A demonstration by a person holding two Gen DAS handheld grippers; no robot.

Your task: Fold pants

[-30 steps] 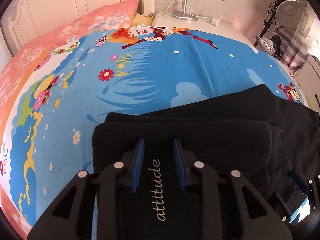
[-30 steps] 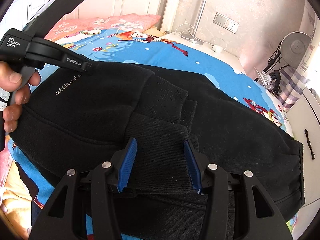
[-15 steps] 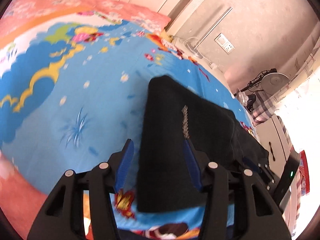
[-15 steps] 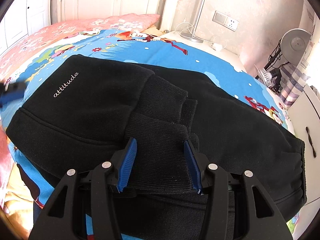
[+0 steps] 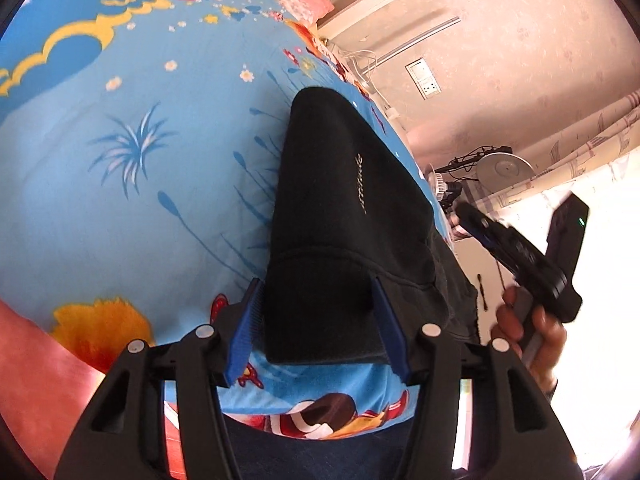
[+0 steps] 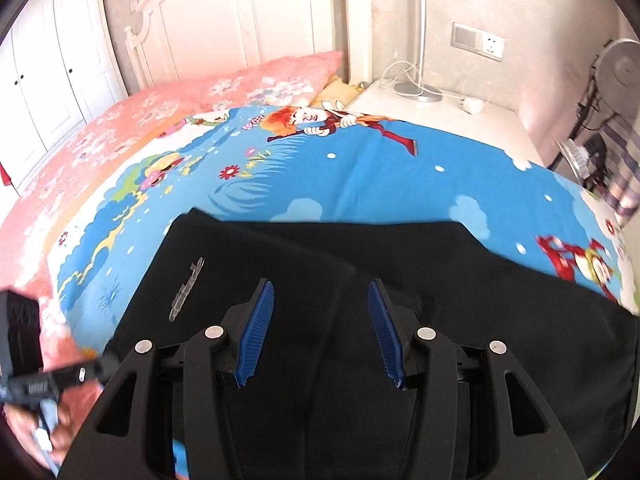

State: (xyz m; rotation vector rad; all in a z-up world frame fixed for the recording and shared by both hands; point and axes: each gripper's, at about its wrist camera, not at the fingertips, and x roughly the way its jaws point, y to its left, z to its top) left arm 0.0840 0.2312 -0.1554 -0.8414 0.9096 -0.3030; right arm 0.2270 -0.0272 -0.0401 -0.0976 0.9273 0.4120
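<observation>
Black pants with a silver "attitude" script lie folded on a blue cartoon bedsheet. My left gripper is open, its blue pads on either side of the near left end of the folded pants at the bed's edge. My right gripper is open and empty, hovering above the pants. The right gripper also shows at the right of the left wrist view, held in a hand. The left gripper shows blurred at the lower left of the right wrist view.
Pink floral pillows and a white headboard stand at the bed's head. A white nightstand with a lamp base and cables is at the back right. A fan stands at the far right. White wardrobes are at the left.
My left gripper has swung off the top of the pants to their left end at the bed's edge and opened wider. My right gripper has lifted and drawn back from the cuffs.
</observation>
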